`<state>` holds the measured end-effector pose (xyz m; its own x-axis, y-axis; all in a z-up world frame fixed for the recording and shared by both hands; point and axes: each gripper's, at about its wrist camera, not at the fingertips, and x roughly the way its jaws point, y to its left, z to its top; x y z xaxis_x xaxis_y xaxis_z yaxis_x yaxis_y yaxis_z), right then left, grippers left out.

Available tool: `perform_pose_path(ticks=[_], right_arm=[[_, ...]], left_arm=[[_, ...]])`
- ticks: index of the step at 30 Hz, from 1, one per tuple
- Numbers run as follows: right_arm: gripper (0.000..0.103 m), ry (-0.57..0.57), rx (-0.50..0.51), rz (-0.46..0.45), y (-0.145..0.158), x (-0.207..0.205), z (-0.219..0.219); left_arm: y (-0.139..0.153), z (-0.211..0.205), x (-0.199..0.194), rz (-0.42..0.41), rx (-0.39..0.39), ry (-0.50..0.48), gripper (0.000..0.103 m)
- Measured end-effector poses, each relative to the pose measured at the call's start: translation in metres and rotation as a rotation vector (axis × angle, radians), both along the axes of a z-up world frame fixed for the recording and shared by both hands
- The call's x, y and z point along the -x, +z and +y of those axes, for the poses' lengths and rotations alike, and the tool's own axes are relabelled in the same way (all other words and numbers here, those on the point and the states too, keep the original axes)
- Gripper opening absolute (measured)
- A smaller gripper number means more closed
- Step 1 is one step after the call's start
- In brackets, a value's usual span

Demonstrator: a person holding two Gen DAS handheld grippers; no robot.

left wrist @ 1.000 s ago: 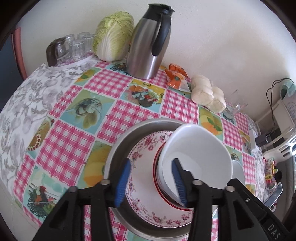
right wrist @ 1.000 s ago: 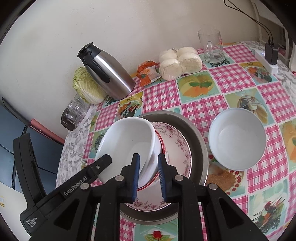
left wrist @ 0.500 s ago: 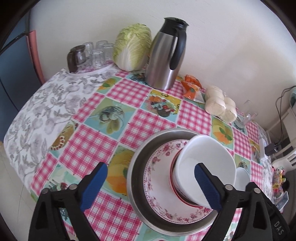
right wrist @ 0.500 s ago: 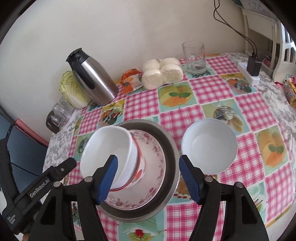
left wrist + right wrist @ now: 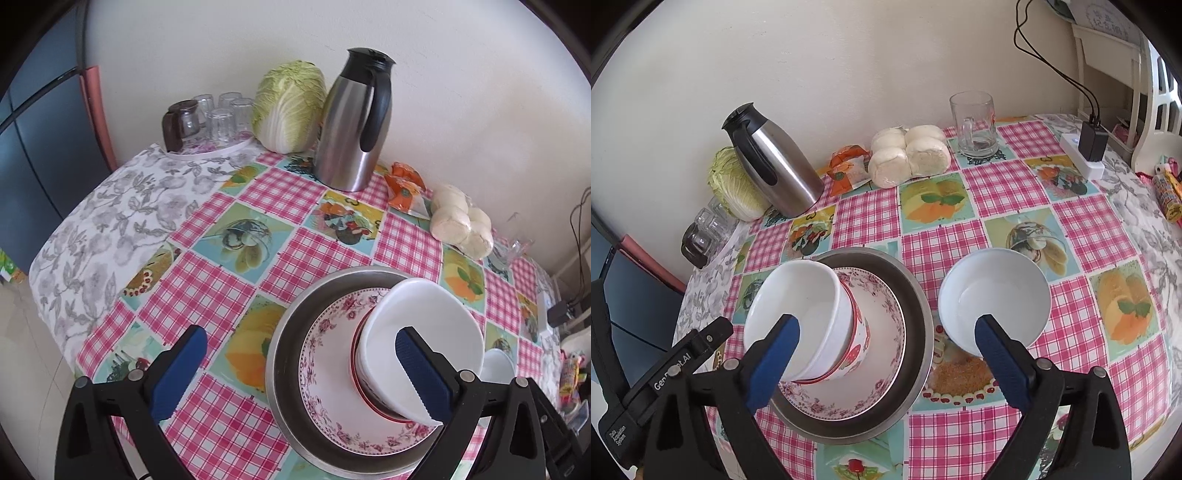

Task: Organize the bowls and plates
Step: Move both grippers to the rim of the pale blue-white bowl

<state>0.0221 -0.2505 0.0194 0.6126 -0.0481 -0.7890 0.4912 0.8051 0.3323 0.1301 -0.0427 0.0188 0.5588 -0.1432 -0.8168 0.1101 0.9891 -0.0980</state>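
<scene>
**Steel pan stack with one bowl left out**

Steel pan [image 5: 916, 295] sat on the checked tablecloth [image 5: 1008, 188] with a floral plate [image 5: 882, 369] inside, and two nested bowls on that: a white bowl [image 5: 798, 291] tucked into a red-patterned one [image 5: 858, 343]. Second white bowl [image 5: 993, 291] was just beside the pan, on the cloth. Left gripper [image 5: 299, 373] and right gripper [image 5: 886, 362] both had their jaws spread wide, gripping nothing. Thermos jug [image 5: 354, 125] stood by the wall.
</scene>
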Motion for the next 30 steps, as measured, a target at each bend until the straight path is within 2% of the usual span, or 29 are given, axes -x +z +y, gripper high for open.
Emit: perform_pose_path(ticks=[6,13,17,23,30], right_arm=[[0.096,0.009,-0.002,-0.008,0.002,0.003,-0.004],[0.096,-0.014,-0.025,-0.021,0.002,0.013,-0.022],[0.096,-0.06,-0.041,-0.018,-0.002,0.025,-0.042],[0.096,-0.138,-0.047,-0.015,-0.004,0.047,-0.075],[0.096,-0.21,-0.059,-0.019,-0.007,0.073,-0.11]], left_arm=[[0.005,0.005,0.003,-0.01,0.033,0.055,0.103],[0.012,-0.013,0.015,-0.051,-0.016,0.033,0.103],[0.016,-0.033,0.025,-0.064,-0.022,-0.019,0.103],[0.022,-0.072,0.047,-0.112,-0.084,-0.125,0.103],[0.025,-0.112,0.071,-0.13,-0.082,-0.233,0.103]])
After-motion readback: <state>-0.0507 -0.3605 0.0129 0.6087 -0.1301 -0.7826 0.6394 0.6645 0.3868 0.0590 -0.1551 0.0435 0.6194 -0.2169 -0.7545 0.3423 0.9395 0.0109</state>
